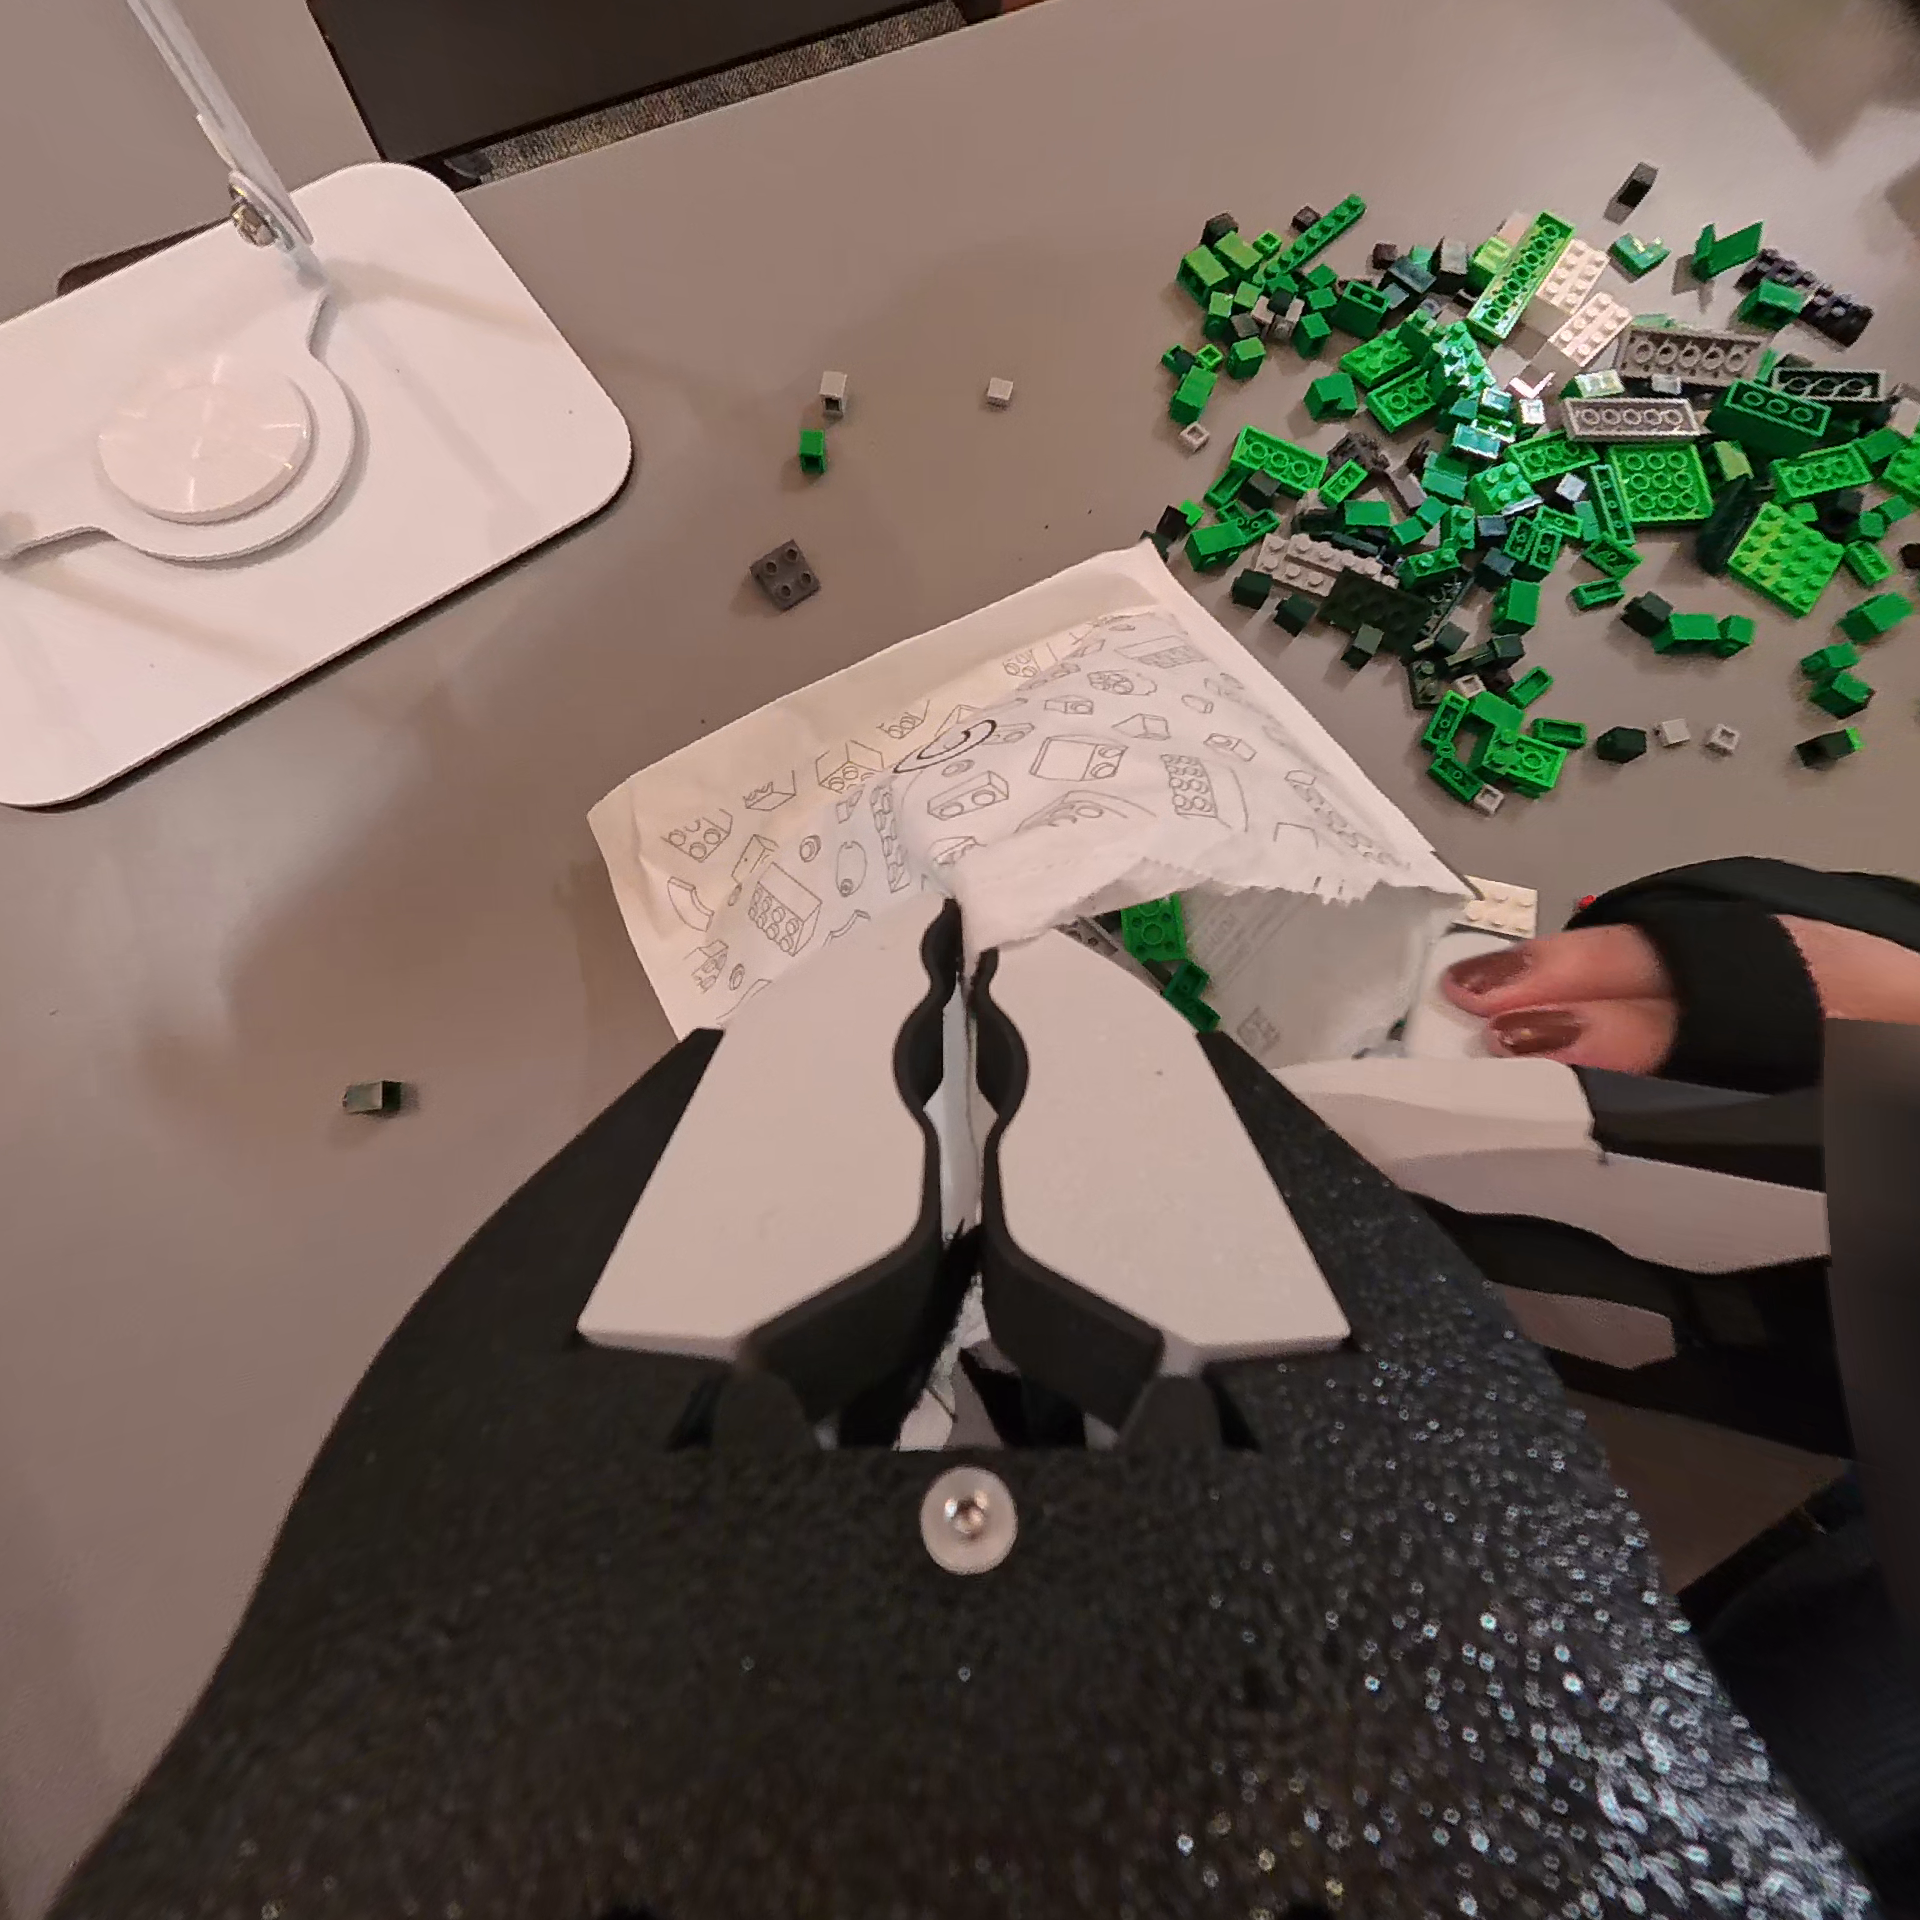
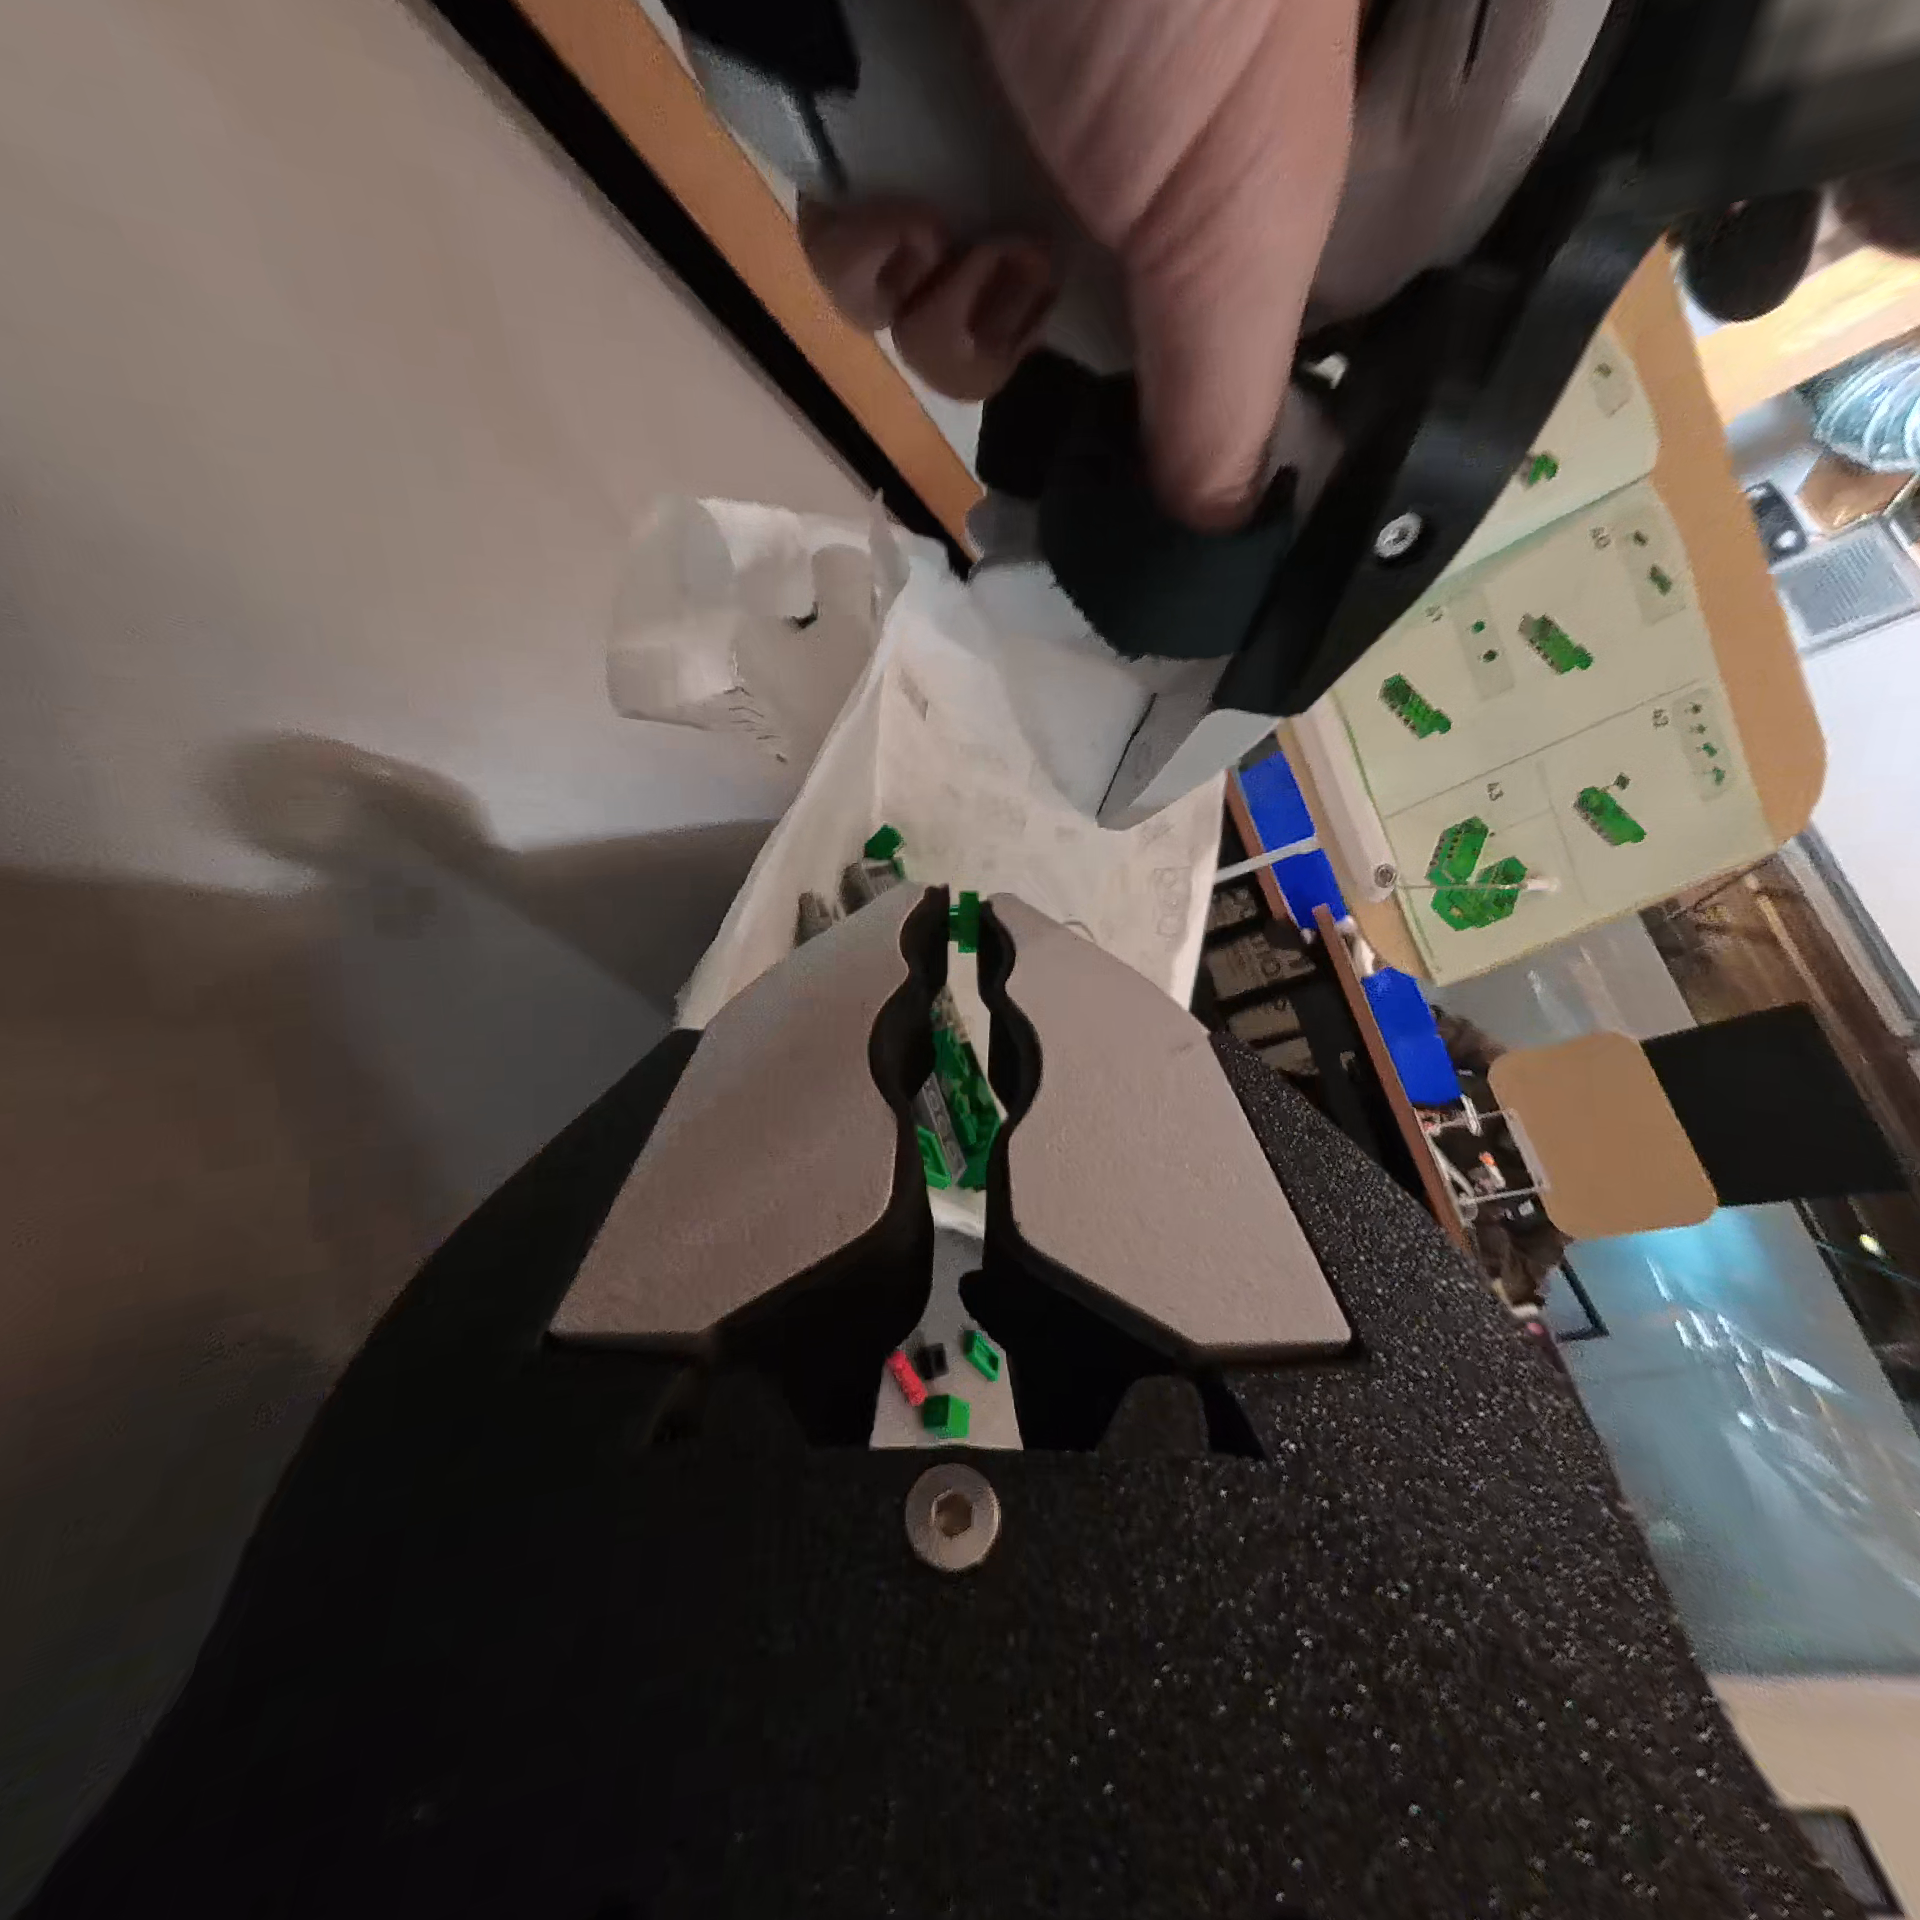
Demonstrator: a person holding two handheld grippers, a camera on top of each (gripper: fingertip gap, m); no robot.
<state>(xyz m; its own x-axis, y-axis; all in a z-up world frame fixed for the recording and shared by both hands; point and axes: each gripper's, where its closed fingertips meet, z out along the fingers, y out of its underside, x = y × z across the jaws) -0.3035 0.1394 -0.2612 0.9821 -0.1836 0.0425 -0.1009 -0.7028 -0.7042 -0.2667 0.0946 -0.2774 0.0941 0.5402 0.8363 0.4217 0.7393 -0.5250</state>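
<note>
My left gripper (image 1: 961, 935) is shut on the upper lip of a white paper bag (image 1: 1091, 748) printed with brick outlines, and holds its mouth open toward the right. Green bricks (image 1: 1153, 925) lie inside the bag. My right gripper (image 2: 966, 914) reaches into the bag's mouth (image 2: 997, 769), and its tips are closed on a small green brick (image 2: 968, 923). In the left wrist view the right gripper (image 1: 1455, 1122) shows at the right edge, with a person's hand (image 1: 1558, 997) touching the bag. The left gripper (image 2: 1164, 748) shows above in the right wrist view.
A big pile of green, grey and white bricks (image 1: 1558, 457) lies on the grey table at the far right. A white lamp base (image 1: 260, 468) stands far left. Stray bricks (image 1: 784, 571) lie between them. An instruction sheet (image 2: 1538, 707) stands at the right. There is about 6 centimetres between the tips of the two grippers.
</note>
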